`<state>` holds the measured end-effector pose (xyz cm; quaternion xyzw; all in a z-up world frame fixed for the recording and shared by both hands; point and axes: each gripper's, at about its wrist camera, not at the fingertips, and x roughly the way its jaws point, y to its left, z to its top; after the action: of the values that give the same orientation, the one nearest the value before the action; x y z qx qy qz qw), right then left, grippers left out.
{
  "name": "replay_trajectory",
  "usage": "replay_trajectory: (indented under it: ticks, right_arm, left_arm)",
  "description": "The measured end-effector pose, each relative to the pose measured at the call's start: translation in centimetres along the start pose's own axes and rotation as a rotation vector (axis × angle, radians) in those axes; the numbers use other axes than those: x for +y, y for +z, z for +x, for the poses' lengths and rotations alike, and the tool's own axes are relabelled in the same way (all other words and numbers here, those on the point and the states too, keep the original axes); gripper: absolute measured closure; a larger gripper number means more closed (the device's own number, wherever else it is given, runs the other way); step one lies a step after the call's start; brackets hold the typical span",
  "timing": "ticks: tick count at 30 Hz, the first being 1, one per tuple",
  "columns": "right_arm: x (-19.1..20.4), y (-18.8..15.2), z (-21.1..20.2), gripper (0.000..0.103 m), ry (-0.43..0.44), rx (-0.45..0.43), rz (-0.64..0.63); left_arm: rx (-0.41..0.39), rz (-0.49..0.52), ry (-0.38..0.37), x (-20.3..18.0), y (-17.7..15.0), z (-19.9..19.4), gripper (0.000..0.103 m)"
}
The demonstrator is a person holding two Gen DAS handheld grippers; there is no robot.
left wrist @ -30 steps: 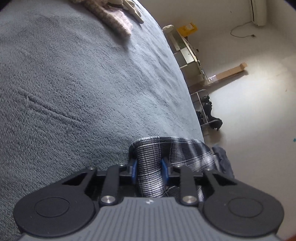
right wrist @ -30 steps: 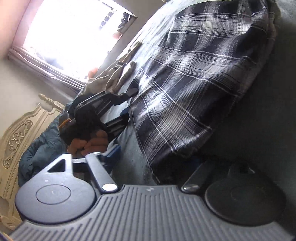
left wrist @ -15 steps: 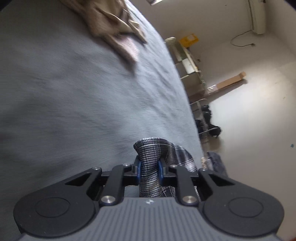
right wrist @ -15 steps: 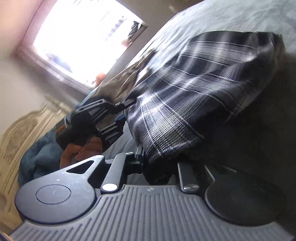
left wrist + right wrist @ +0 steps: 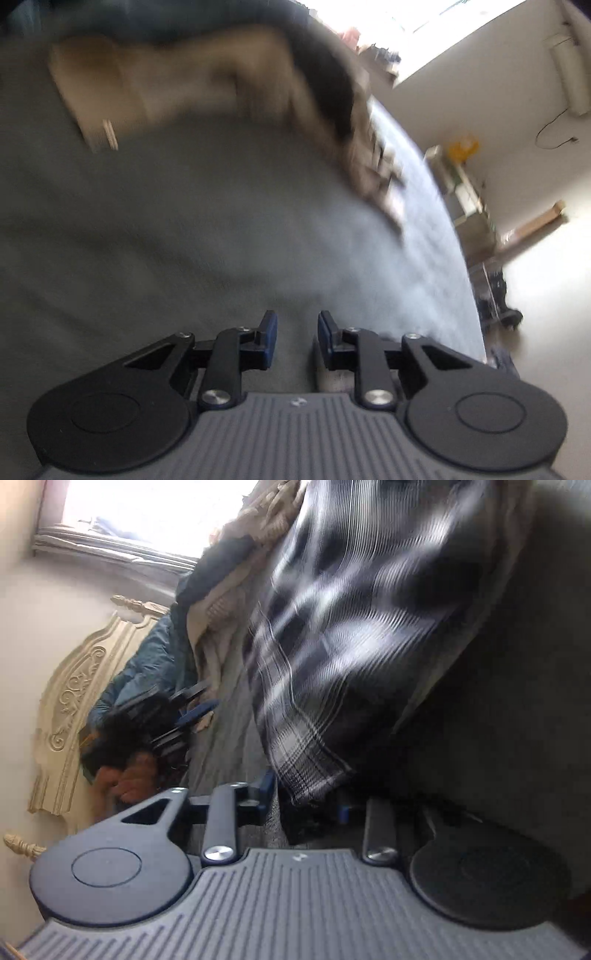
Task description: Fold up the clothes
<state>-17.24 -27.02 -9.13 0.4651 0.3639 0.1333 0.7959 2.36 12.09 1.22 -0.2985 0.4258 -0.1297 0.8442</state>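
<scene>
A dark plaid garment lies folded on the grey bed blanket. Its near corner hangs between the jaws of my right gripper, which are opening; the pads stand off the cloth. My left gripper is over bare blanket, its jaws opening with nothing between them. In the right wrist view the left gripper shows blurred at the left, held by a hand. A blurred heap of beige and dark clothes lies ahead of the left gripper.
The clothes heap reaches back to a carved cream headboard under a bright window. Past the bed's right edge are pale floor and a shelf unit by the wall.
My left gripper has let go of the plaid fold and swung up and away toward the clothes heap. The right jaws, shut on the plaid corner half a second ago, now stand apart.
</scene>
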Motion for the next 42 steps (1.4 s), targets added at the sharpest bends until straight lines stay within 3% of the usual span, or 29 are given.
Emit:
replay_trajectory:
  ticks: [1, 4, 6, 9, 12, 14, 17, 20, 23, 26, 30, 36, 38, 42]
  right_arm:
    - [-0.1, 0.0, -1.2, 0.058, -0.011, -0.010, -0.027]
    - [-0.2, -0.1, -4.3, 0.058, -0.016, -0.001, -0.123]
    - [0.4, 0.0, -5.5, 0.058, -0.005, 0.009, -0.216]
    - [2.9, -0.5, -6.7, 0.058, -0.016, 0.012, -0.405]
    - [6.3, -0.4, -6.1, 0.059, -0.031, -0.065, -0.599]
    - [7.7, -0.6, -5.9, 0.060, -0.058, -0.118, -0.707]
    - [7.9, -0.8, -4.8, 0.065, -0.133, -0.157, -0.741]
    - [6.6, -1.2, -4.8, 0.067, -0.196, -0.190, -0.683]
    - [4.6, -1.5, -6.7, 0.067, -0.277, -0.308, -0.698]
    - [2.3, 0.3, -8.1, 0.065, -0.329, -0.404, -0.639]
    - [-1.2, 3.9, -8.6, 0.057, -0.285, -0.437, -0.471]
    - [-5.2, 7.3, -6.4, 0.056, -0.158, -0.384, -0.354]
    - [-6.2, 7.2, -5.9, 0.076, -0.144, -0.379, -0.350]
    - [-9.7, 7.0, -6.6, 0.083, -0.136, -0.389, -0.220]
  left_arm:
    - [-0.051, 0.041, 0.018, -0.6, 0.7, -3.0, 0.079]
    - [-0.182, 0.171, 0.074, -3.0, 2.0, -10.9, 0.061]
    - [-0.208, 0.251, 0.104, -4.4, 1.0, -13.5, 0.058]
    - [-0.138, 0.361, 0.093, -5.7, -3.8, -12.5, 0.058]
    - [-0.068, 0.454, 0.038, -5.3, -11.1, -10.2, 0.059]
    - [-0.065, 0.548, -0.017, -5.6, -16.3, -8.1, 0.060]
    - [-0.087, 0.684, -0.108, -7.0, -22.0, -5.0, 0.060]
    - [-0.087, 0.775, -0.137, -8.5, -24.7, -2.6, 0.060]
    - [-0.070, 0.844, -0.157, -9.9, -26.5, -1.4, 0.061]
    - [-0.053, 0.925, -0.152, -11.0, -27.1, 0.3, 0.060]
    - [-0.016, 1.008, -0.092, -11.2, -28.5, 2.1, 0.059]
    - [0.011, 1.053, -0.058, -11.3, -29.0, 2.3, 0.055]
    - [0.023, 1.031, -0.051, -11.3, -28.8, 2.4, 0.055]
    - [0.049, 0.975, -0.061, -11.3, -27.7, 2.6, 0.055]
